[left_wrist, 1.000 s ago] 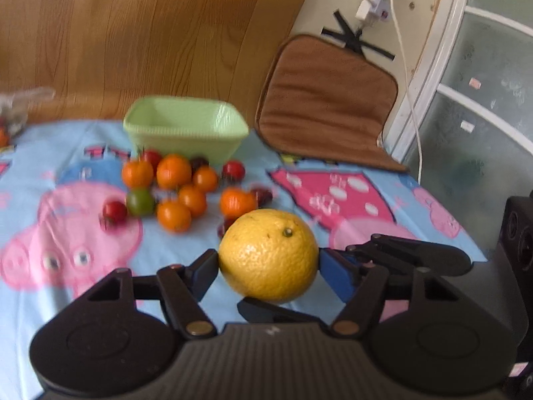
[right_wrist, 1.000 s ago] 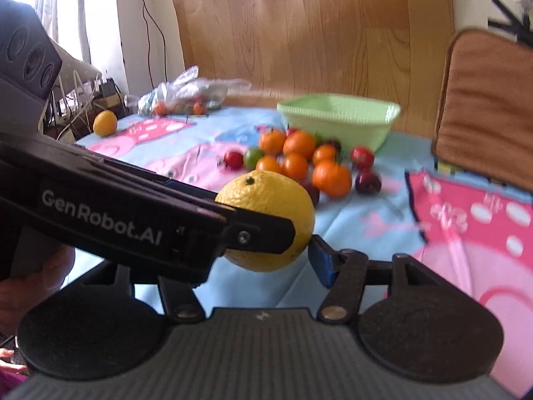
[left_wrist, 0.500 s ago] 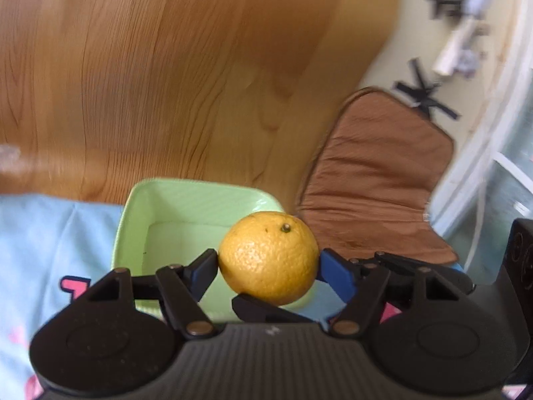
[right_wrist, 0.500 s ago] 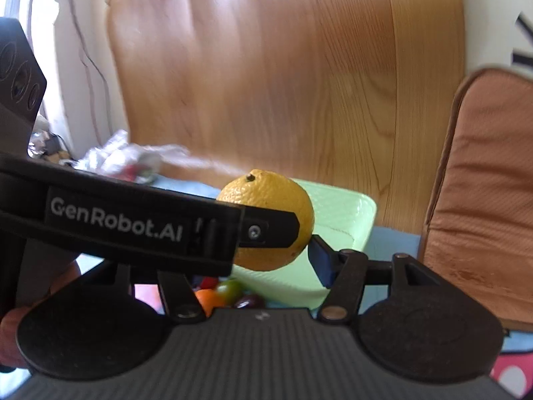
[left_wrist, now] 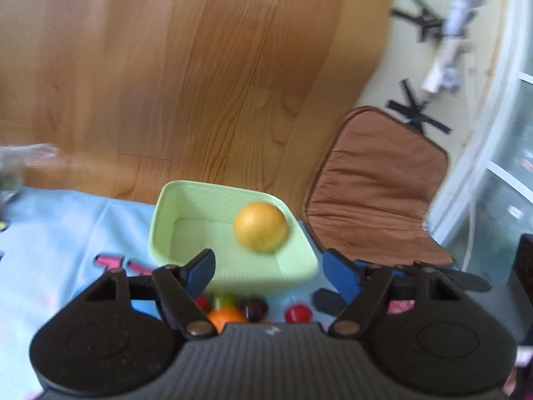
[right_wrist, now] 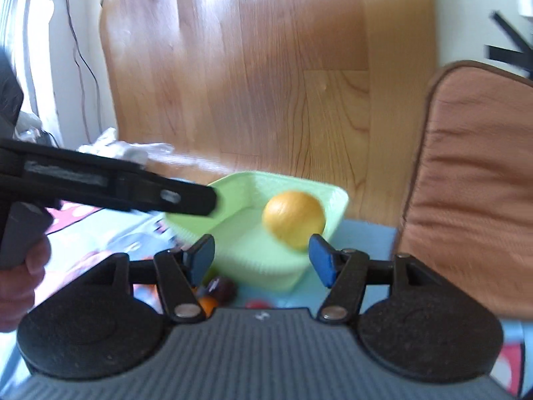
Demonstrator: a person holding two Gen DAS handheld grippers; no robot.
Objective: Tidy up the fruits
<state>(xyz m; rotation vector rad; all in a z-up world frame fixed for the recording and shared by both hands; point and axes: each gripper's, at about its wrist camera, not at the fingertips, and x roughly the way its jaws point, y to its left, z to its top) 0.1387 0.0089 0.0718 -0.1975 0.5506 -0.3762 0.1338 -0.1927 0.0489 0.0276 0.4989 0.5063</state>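
Note:
A large yellow-orange citrus (left_wrist: 260,226) lies in the pale green bowl (left_wrist: 160,220) at its far right side; it also shows in the right wrist view (right_wrist: 293,218), inside the same bowl (right_wrist: 333,200). My left gripper (left_wrist: 269,271) is open and empty, just before the bowl's near rim. My right gripper (right_wrist: 261,260) is open and empty, close to the bowl's near wall. The left gripper's body (right_wrist: 110,185) crosses the right wrist view at the left. Small fruits (left_wrist: 230,310) lie on the cloth below the left gripper, partly hidden.
A brown cushion (left_wrist: 376,193) leans at the right of the bowl. A wooden board (left_wrist: 166,66) stands behind the table. A clear plastic bag (right_wrist: 123,148) lies at the far left. The cloth (left_wrist: 66,233) is light blue with pink figures.
The left gripper carried the citrus from over the small fruits to the bowl, opened and let it go. The citrus now lies in the bowl. The right gripper moved along beside it.

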